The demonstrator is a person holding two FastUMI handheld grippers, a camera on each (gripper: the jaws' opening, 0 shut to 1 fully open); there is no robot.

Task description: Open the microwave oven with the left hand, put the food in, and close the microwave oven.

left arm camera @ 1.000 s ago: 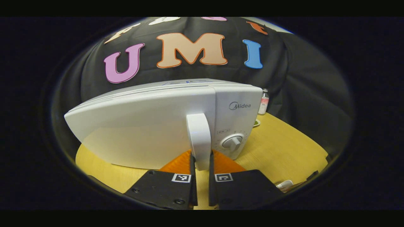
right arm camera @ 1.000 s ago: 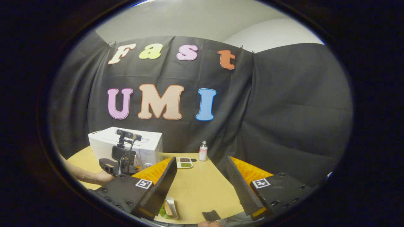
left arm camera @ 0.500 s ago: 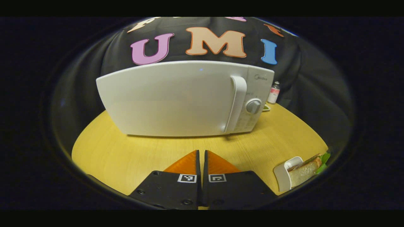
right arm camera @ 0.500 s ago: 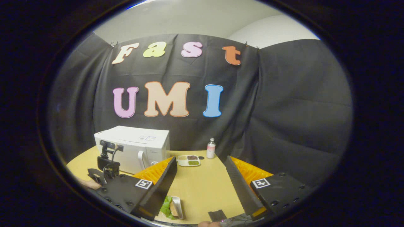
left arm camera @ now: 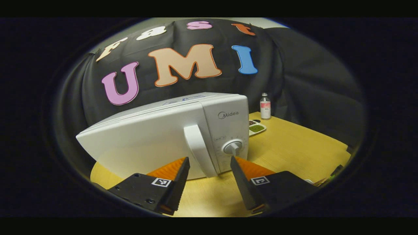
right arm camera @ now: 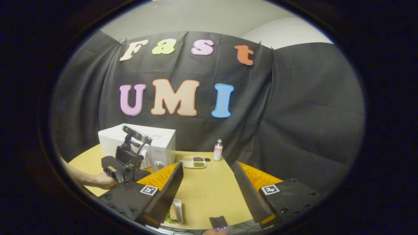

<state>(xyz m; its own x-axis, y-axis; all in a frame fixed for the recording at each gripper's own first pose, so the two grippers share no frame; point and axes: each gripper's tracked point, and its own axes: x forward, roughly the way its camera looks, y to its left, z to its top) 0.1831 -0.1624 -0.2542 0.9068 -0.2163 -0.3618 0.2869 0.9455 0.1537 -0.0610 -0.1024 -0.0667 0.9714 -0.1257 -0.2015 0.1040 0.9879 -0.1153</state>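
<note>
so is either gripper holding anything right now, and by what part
Nothing is held. The left gripper is open before the microwave's handle, not touching it; the right gripper is open over the table.

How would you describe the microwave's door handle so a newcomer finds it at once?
Start at the white microwave on the yellow table. On its front, the handle is the upright white bar at the door's right edge. Unlike the round knob beside it, it is long and arched.

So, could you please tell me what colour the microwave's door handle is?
White, like the rest of the microwave; the handle shows best in the left gripper view.
</note>
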